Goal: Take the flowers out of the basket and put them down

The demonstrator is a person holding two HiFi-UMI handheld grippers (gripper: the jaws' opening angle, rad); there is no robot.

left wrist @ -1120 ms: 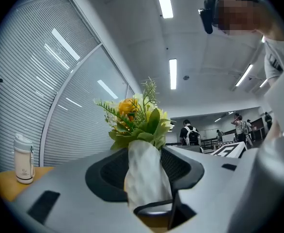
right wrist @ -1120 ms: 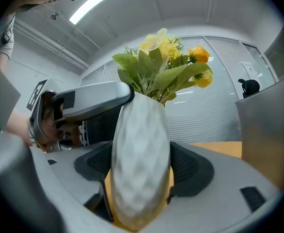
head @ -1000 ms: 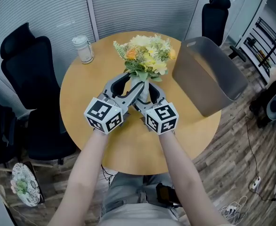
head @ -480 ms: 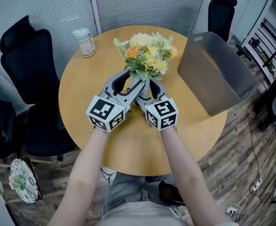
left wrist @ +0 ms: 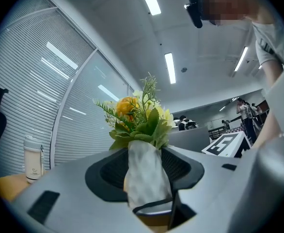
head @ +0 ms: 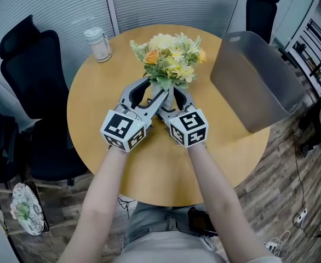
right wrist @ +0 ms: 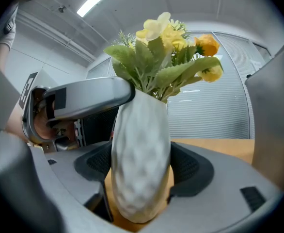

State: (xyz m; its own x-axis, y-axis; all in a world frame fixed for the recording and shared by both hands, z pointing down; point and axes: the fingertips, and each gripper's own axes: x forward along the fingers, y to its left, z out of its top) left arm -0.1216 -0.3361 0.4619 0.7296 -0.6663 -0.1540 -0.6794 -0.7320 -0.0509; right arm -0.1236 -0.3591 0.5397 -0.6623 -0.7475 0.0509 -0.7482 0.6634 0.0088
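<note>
Now left gripper point(left wrist: 144, 176) and right gripper point(right wrist: 141, 178) clasp the dimpled white vase point(right wrist: 141, 154) of yellow flowers point(head: 168, 59) near the grey plastic basket point(head: 256, 81); I should release evenly, upright.

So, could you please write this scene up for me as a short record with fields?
surface: round wooden table
flowers: yellow and orange bunch, upright in the white vase, out of the basket
left gripper: jaws closed on the vase
right gripper: jaws closed on the vase from the other side
basket: grey, to the right of the flowers, apart from them
jar: lidded, at the table's far left
</note>
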